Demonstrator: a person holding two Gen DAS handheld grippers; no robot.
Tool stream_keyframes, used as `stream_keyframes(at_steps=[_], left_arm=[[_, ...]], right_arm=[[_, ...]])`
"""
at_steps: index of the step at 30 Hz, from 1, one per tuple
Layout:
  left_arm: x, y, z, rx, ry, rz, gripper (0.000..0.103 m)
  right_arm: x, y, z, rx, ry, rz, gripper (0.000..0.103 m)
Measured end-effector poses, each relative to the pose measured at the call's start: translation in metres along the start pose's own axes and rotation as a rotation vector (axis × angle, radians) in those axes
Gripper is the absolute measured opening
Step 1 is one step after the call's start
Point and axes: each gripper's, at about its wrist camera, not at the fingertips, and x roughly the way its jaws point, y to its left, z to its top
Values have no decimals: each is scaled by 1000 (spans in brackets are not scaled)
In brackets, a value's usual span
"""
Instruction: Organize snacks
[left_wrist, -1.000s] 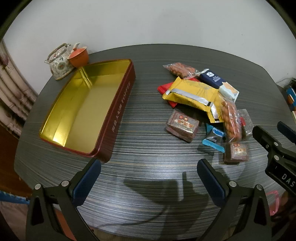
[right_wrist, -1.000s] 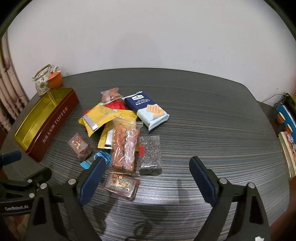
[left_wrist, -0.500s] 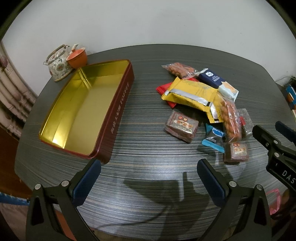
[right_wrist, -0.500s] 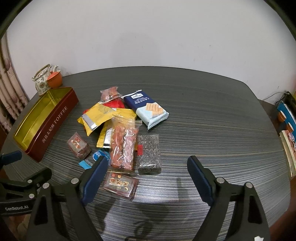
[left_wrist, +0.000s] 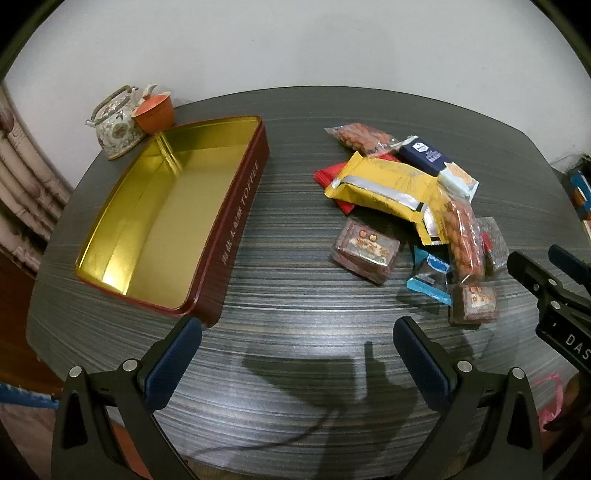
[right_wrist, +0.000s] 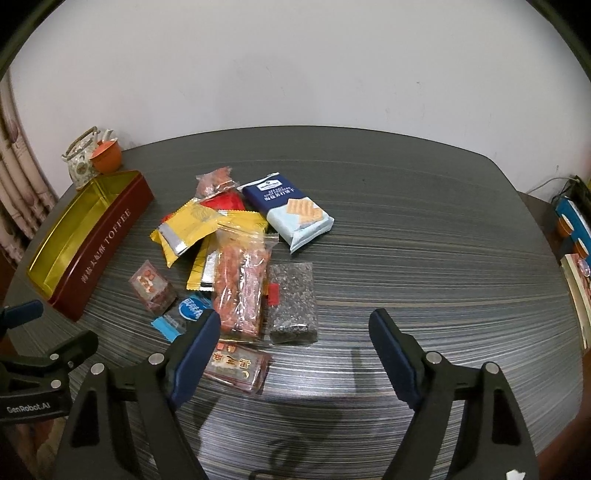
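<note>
Lying beside left finger of right tongs, snack pile, tongs closing, nothing between

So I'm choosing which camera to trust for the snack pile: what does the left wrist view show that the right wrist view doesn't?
Only the left wrist view shows the whole gold floor of the toffee tin, with nothing in it, and the left gripper open over bare table.

Only the right wrist view shows the dark seed pack in full and the right gripper open, its jaws having just been closing with nothing pressed between them.

Both show the teapot, the yellow packet and the cracker pack.
</note>
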Motion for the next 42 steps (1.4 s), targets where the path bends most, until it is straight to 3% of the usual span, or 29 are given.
stream_keyframes(at_steps=[13,20,27,36,39,42], left_arm=[[3,3,5,19,0,-20,103],[11,-1,9,41,27,-51,103],[19,4,15,-7,61,-77,103],[29,2,32,-40,91,-60,103],[33,-1,37,-44,102,-51,103],[37,-5,43,-51,116,-52,99]], right_arm=[[18,-22,-1,43,61,-12,75],[33,-14,0,9,103,9,68],[49,-11,7,-22,131,20,66],[69,-12,8,-20,162,51,51],[68,-11,9,-31,149,69,33],[68,-17,9,-4,149,61,33]])
